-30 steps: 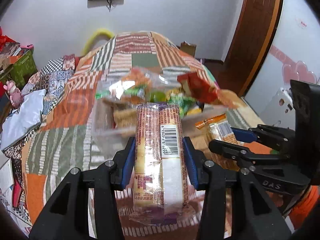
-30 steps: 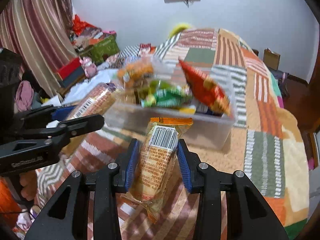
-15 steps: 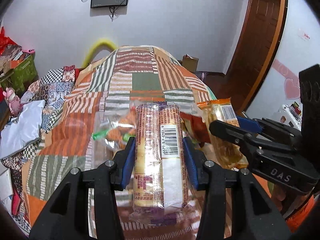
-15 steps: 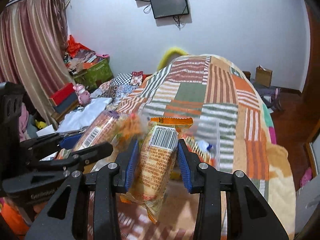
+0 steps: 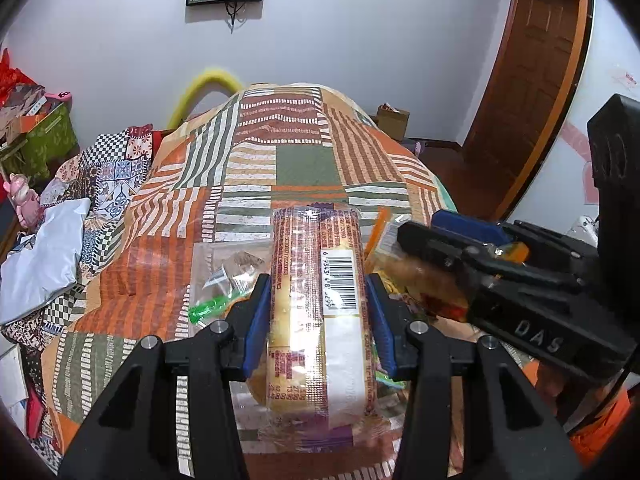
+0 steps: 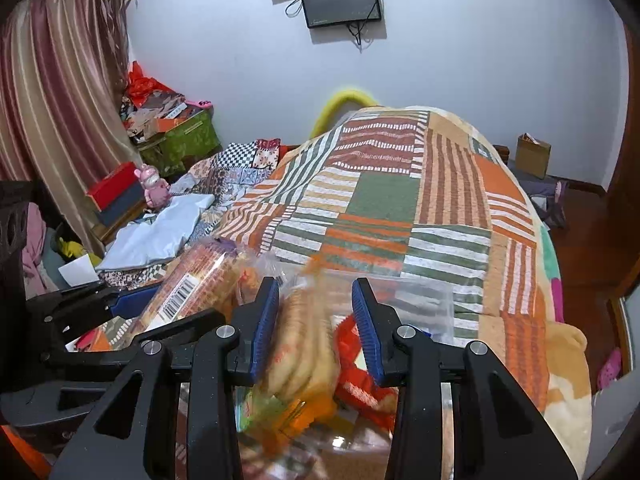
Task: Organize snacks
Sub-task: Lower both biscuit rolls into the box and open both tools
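Note:
My left gripper (image 5: pixel 318 312) is shut on a long clear cake pack with a barcode (image 5: pixel 316 312), held over a clear plastic snack box (image 5: pixel 224 252) on the bed. The pack also shows in the right wrist view (image 6: pixel 196 292). My right gripper (image 6: pixel 314 320) is open above the box (image 6: pixel 424 292); the orange snack packet (image 6: pixel 296 348) is blurred between the jaws, loose and dropping onto the snacks inside. A red packet (image 6: pixel 356 384) lies in the box. The right gripper shows at the right of the left wrist view (image 5: pixel 448 248).
The box sits on a bed with an orange, green and brown patchwork blanket (image 5: pixel 304 160). Clutter, a white bag (image 5: pixel 40 256) and a pink toy (image 6: pixel 154 188) lie on the left. A wooden door (image 5: pixel 532 72) is at right.
Both grippers moved forward over the box. The right gripper opened and let go of the orange snack packet, which is falling into the box. The left still holds its pack.

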A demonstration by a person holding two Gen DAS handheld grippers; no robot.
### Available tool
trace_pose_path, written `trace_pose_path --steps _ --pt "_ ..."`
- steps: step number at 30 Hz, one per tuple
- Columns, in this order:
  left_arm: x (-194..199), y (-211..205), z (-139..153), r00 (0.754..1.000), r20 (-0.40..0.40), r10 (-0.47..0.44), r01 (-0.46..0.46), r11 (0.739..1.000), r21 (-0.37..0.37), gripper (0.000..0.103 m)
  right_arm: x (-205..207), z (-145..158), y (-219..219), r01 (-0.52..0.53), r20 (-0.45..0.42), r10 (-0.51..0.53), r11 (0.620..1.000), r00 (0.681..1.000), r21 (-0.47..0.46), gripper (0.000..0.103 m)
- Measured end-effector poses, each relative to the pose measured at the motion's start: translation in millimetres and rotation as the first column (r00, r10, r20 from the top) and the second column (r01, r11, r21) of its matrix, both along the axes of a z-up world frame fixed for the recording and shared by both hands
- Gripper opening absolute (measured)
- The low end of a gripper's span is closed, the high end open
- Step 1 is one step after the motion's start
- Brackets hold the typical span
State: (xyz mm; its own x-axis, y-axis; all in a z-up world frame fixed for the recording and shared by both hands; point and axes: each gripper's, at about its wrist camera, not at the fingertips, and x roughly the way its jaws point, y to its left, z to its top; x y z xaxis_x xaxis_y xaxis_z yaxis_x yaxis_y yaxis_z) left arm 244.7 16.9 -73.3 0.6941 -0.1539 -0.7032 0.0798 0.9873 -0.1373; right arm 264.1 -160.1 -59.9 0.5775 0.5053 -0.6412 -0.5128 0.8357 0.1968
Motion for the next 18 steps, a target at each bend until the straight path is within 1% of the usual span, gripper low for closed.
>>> trace_pose_path --steps 3,5,6,7,9,18 --pt "6.8 1.5 -1.8 1.0 -0.006 0.006 -0.006 1.0 0.0 0.045 5.4 -3.6 1.0 -0.003 -0.02 0.003 1.0 1.0 -0.001 0.035" --pt "10.6 2.3 -3.6 1.0 -0.011 0.01 -0.01 1.0 -0.003 0.045 6.5 -3.6 -2.4 -0.001 -0.033 0.001 1.0 0.999 0.009 0.038" --pt "12.0 2.0 -4.0 1.0 -0.012 0.011 -0.011 1.0 -0.003 0.045 7.0 -3.2 -4.5 0.002 -0.035 -0.001 1.0 0.999 0.012 0.04" --pt "13.4 1.4 -4.4 1.0 -0.013 0.012 -0.012 1.0 -0.003 0.045 7.0 -2.1 -7.3 0.006 -0.036 -0.005 1.0 0.999 0.018 0.044" --pt "16.4 -0.7 -4.7 1.0 -0.016 0.009 -0.01 1.0 -0.002 0.045 4.7 1.4 -15.0 0.013 -0.034 -0.012 0.999 0.999 0.034 0.047" --pt "33.1 -19.8 -8.5 1.0 -0.03 -0.008 0.009 1.0 0.029 0.046 -3.3 9.4 -36.5 0.026 0.002 -0.027 0.998 1.0 0.053 0.048"
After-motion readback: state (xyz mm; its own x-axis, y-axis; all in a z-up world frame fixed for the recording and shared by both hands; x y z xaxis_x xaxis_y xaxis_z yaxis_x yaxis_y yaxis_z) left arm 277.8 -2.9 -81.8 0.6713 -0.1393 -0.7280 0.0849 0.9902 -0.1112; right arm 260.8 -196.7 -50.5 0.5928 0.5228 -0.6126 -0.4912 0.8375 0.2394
